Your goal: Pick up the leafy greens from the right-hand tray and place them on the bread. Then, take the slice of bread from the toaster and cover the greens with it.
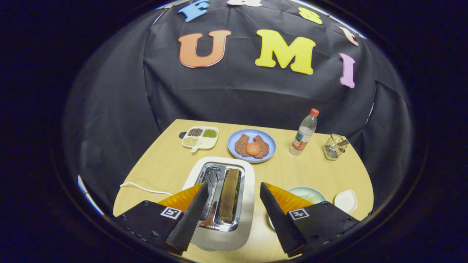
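The jaws (234,210) are spread wide and pinch nothing; they hang over the white toaster with a shiny metal top (223,199) on the light wooden tabletop (164,168); the brown slice of bread (229,195) stands in the toaster's right slot, between the two fingers. Just right of the toaster, partly behind the right finger, sits a pale green plate (310,193), with a small white dish (345,201) beside it. Far off are a blue plate with brown pieces and an orange round slice (252,145), a white tray of beans (200,138), a clear bottle with a red cap (304,133) and a small wire basket (334,147).
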`<state>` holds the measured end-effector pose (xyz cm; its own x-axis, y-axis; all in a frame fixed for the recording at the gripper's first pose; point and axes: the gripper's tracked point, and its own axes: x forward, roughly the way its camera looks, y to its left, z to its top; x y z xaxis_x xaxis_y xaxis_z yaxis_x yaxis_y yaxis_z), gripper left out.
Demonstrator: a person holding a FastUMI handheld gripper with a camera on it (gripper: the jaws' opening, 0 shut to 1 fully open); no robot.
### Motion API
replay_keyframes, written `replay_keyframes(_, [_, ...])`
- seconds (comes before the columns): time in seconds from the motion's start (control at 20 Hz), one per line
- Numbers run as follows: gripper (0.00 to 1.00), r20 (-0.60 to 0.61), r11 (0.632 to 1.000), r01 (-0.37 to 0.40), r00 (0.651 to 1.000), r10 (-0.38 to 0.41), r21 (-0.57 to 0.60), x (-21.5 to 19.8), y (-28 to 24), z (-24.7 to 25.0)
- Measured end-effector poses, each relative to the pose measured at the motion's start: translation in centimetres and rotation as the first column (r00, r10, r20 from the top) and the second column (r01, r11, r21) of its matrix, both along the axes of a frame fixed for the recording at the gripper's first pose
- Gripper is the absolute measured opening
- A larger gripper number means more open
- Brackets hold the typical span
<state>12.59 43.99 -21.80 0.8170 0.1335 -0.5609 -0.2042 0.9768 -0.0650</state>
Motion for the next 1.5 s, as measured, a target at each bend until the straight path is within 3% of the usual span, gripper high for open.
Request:
replay_keyframes(0.25, [0.56, -0.054, 0.999, 0.038, 0.998, -0.039, -0.018, 1.5, 0.7, -1.5])
replay_keyframes(0.35, [0.50, -0.076, 0.999, 0.037, 0.996, -0.037, -0.003, 1.6, 1.0, -1.9])
replay_keyframes(0.4, [0.34, -0.087, 0.999, 0.050, 0.995, -0.050, -0.006, 1.6, 0.9, -2.1])
replay_keyframes(0.5, [0.20, -0.119, 0.999, 0.045, 0.992, -0.046, -0.014, 1.2, 0.9, -2.6])
replay_keyframes(0.8, [0.15, -0.064, 0.999, 0.008, 0.998, -0.011, -0.036, 0.5, 1.0, 0.3])
replay_keyframes(1.05, [0.15, -0.036, 0.999, 0.000, 0.999, 0.002, 0.050, -1.1, 0.5, 4.5])
replay_keyframes(1.5, [0.15, 0.031, 0.991, 0.038, 0.999, -0.042, 0.125, -1.0, -6.0, 9.6])
